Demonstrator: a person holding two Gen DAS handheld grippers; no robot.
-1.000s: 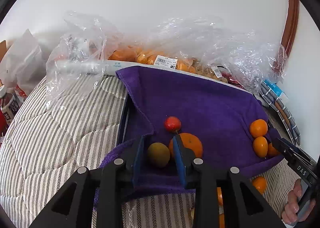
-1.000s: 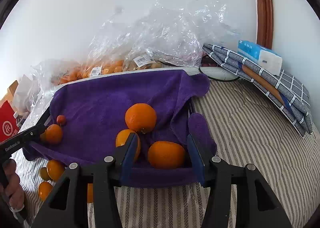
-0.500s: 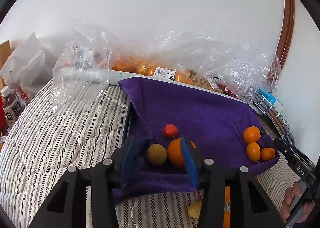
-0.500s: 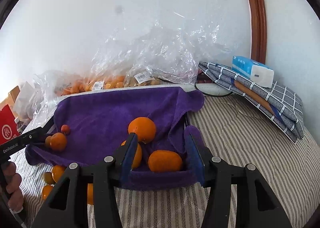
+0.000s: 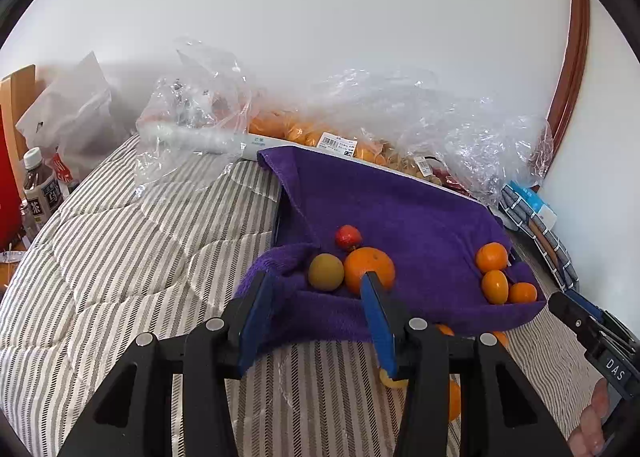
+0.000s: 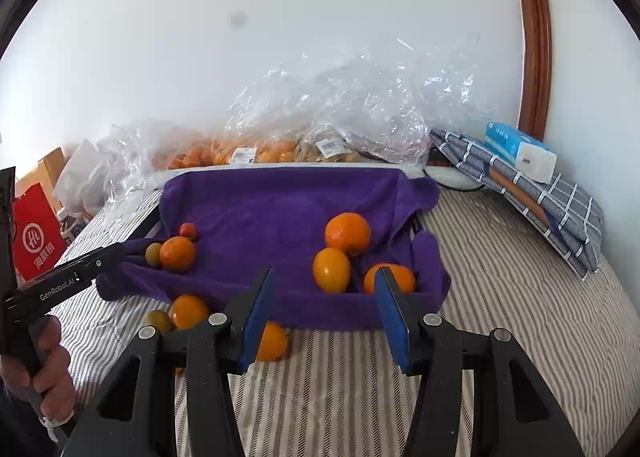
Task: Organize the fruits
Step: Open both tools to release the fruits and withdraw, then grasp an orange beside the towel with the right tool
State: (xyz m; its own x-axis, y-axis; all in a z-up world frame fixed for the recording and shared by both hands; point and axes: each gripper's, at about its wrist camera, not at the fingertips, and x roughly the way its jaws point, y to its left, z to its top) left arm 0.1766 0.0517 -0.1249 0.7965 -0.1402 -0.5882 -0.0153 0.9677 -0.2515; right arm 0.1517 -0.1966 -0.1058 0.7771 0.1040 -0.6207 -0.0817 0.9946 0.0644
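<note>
A purple towel [image 5: 392, 201] lines a tray on the striped bed; it also shows in the right wrist view [image 6: 272, 209]. On its left part lie a green-brown fruit [image 5: 325, 271], an orange [image 5: 369, 269] and a small red fruit [image 5: 348, 237]. On its right part lie three oranges [image 6: 347, 233]. More oranges [image 6: 188, 311] lie on the bed in front of the towel. My left gripper [image 5: 316, 297] is open and empty just in front of the towel's left corner. My right gripper [image 6: 324, 293] is open and empty in front of the towel's right part.
Clear plastic bags of oranges [image 5: 304, 133] lie along the wall behind the towel. A folded checked cloth with a tissue pack [image 6: 520, 153] is at the right. A tea bottle [image 5: 40, 189] and a red bag [image 6: 36, 233] stand at the left.
Both grippers have pulled back and risen away from the towel. The fruit that lay between the fingers now lies ahead of the fingertips on the towel.
</note>
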